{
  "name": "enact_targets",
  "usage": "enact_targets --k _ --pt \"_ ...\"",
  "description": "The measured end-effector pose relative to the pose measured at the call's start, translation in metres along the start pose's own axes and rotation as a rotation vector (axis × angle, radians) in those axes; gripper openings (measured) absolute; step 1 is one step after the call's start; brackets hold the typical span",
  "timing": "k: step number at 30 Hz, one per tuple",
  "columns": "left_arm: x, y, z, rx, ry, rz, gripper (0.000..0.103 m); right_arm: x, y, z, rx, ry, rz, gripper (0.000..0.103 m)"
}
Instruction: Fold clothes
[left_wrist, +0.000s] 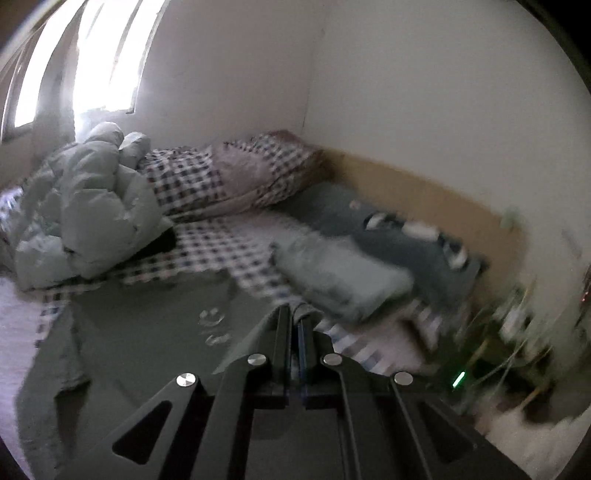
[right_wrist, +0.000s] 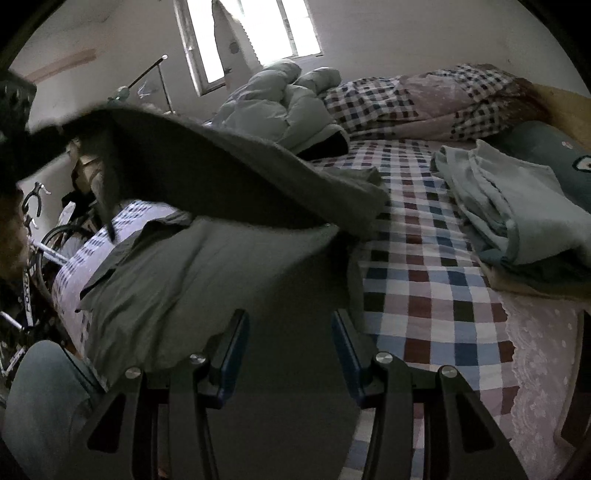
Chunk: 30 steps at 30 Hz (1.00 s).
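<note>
A grey-green garment (left_wrist: 147, 332) with pale print lies spread on the checked bed sheet (left_wrist: 221, 251). My left gripper (left_wrist: 295, 317) is shut on a fold of the garment's edge, and a bit of cloth pokes out between the tips. In the right wrist view that held part of the garment (right_wrist: 221, 173) is raised in a long flap toward the upper left, while the rest lies flat. My right gripper (right_wrist: 290, 332) hovers open just over the flat part, with nothing pinched between its fingers.
A folded pile of pale green clothes (right_wrist: 517, 221) and a dark teal pillow (right_wrist: 546, 147) sit at the right. A puffy pale jacket (right_wrist: 288, 107) and a checked quilt (right_wrist: 406, 96) lie at the back. A bicycle (right_wrist: 33, 251) stands left of the bed. A person's leg (right_wrist: 37, 406) is at bottom left.
</note>
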<state>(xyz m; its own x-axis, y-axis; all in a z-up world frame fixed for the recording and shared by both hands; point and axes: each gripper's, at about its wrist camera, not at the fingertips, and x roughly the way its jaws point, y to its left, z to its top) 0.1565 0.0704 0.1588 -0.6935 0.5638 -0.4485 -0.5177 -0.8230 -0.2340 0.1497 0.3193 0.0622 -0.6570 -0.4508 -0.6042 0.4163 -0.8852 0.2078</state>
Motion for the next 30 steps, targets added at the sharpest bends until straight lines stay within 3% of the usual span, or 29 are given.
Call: enact_targets --k 4,6,12,16,19,25,30 --pt "-0.004 0.016 0.049 -0.134 -0.072 -0.049 0.001 -0.002 -0.008 0.0 0.032 -0.002 -0.011 0.05" --pt "-0.005 0.023 0.071 -0.159 -0.108 -0.036 0.001 -0.002 -0.012 0.0 0.049 -0.007 -0.016 0.05" --pt "-0.001 0.032 0.122 -0.039 -0.16 0.176 0.001 0.003 -0.019 0.004 0.081 -0.006 -0.013 0.05" --pt "0.011 0.039 0.134 0.063 -0.15 0.352 0.001 0.007 -0.019 0.006 0.081 -0.002 -0.008 0.05" --pt "0.021 0.042 0.132 0.119 -0.137 0.424 0.001 0.014 -0.018 0.009 0.078 0.005 -0.016 0.05" --pt "0.033 0.053 0.126 0.117 -0.143 0.444 0.001 0.037 -0.029 0.032 0.091 0.01 -0.018 0.05" --pt "0.038 0.058 0.132 0.125 -0.151 0.437 0.001 0.073 -0.047 0.076 0.101 0.027 -0.032 0.05"
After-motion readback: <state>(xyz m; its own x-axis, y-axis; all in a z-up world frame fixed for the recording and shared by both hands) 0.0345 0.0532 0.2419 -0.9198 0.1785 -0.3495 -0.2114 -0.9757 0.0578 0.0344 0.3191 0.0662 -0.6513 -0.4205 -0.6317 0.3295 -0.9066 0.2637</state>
